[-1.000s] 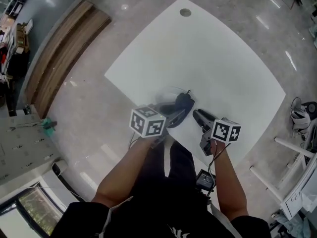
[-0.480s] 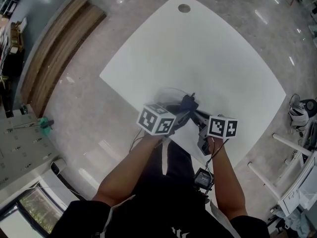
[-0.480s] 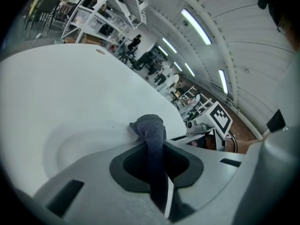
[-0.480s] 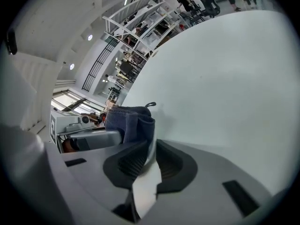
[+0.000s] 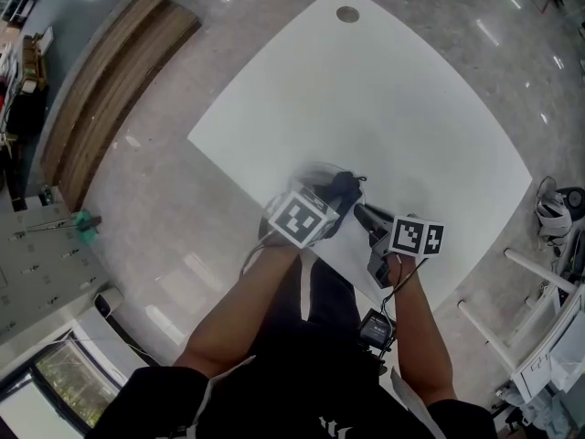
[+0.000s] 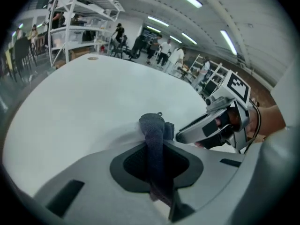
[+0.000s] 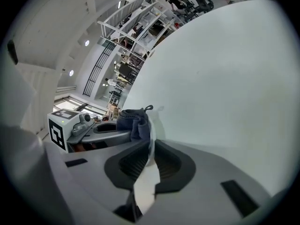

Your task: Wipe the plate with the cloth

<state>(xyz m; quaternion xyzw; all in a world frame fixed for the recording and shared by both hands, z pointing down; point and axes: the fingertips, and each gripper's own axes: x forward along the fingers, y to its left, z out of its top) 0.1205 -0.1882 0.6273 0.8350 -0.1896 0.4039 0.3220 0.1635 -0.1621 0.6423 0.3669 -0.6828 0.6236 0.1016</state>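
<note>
While the right gripper (image 5: 362, 212) holds its place near the table's front edge, its jaws have just been closing. Its own view shows them now narrow and pressed on the thin white rim of the plate (image 7: 150, 146). Over the same second the left gripper (image 5: 335, 201) has dropped and rolled in toward the right one. Its jaws are clamped on the dark cloth (image 6: 153, 125), whose bunched end now sits just beside the right gripper's tips. Judgement: the plate is steadied and the cloth is in position, so the wiping stroke is about to start or only just starting. The plate lies at the near edge of the white table (image 5: 393, 99). From overhead it is mostly covered by the left gripper and blurred, white on white. No view shows whether the cloth actually touches the plate.
</note>
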